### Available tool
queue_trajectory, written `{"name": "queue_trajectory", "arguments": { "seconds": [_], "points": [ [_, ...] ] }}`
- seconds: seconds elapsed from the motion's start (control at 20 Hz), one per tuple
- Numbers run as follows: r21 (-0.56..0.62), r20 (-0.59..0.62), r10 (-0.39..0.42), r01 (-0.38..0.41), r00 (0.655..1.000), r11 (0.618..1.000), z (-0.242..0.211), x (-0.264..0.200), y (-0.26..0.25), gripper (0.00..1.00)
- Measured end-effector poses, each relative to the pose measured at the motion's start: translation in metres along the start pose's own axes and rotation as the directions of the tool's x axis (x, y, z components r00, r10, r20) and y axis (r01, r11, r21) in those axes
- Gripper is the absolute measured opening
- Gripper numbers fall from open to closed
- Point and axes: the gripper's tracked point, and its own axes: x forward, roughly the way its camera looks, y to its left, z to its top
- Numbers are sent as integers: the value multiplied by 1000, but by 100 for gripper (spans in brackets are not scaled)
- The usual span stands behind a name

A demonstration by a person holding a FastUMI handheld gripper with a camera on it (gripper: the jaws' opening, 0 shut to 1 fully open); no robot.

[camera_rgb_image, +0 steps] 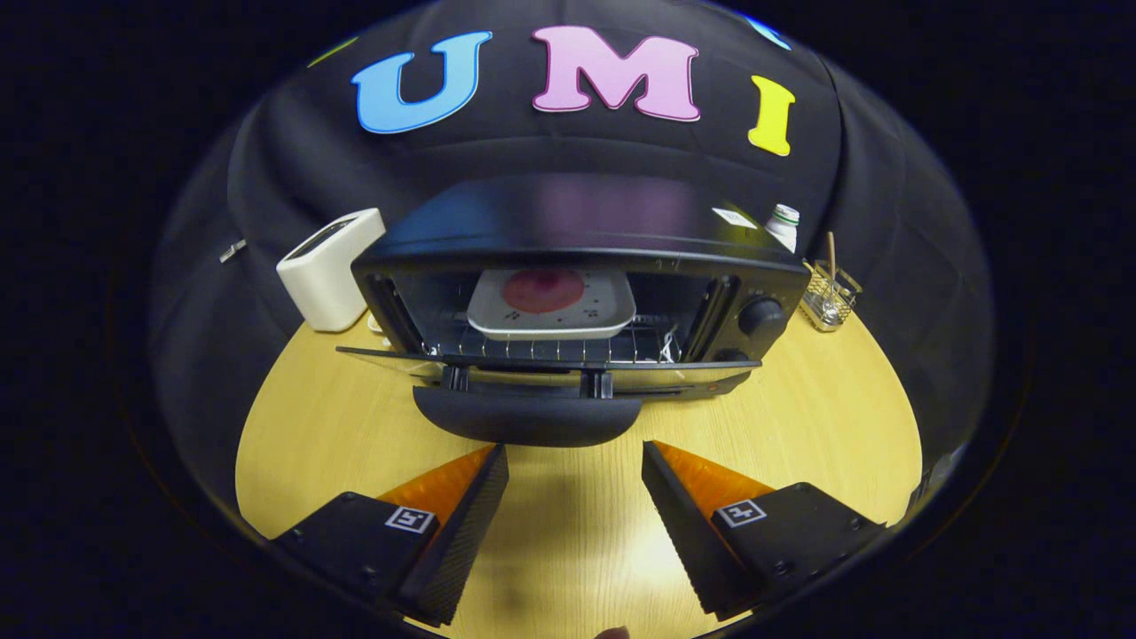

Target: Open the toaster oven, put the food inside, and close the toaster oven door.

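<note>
**Plate in the oven, door hanging open**

The toaster oven [577, 293] sits dead ahead on the wooden table [825, 426], its door [541, 362] dropped flat toward us, the dark handle [527, 419] jutting out just ahead of the fingers. Inside, on the wire rack [550, 348], rests a white plate [552, 306] carrying a round reddish piece of food [543, 290]. The gripper [575, 457] hangs just short of that handle, fingers spread wide with bare table between them, gripping nothing and touching nothing. Off to one side of the oven stands a white toaster [330, 266], close against the oven's corner. On the other side, beyond the oven's knobs [761, 316], there's a small wire basket [829, 297] and behind it a white bottle [783, 225].
</note>
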Motion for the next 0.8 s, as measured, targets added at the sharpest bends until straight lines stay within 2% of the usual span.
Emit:
{"name": "queue_trajectory", "arguments": {
  "seconds": [0.4,0.8],
  "points": [
    [4,144,31,-32,989,999,54,-31,1,99],
    [-16,300,60,-57,952,998,111,-78,-17,99]
  ]
}}
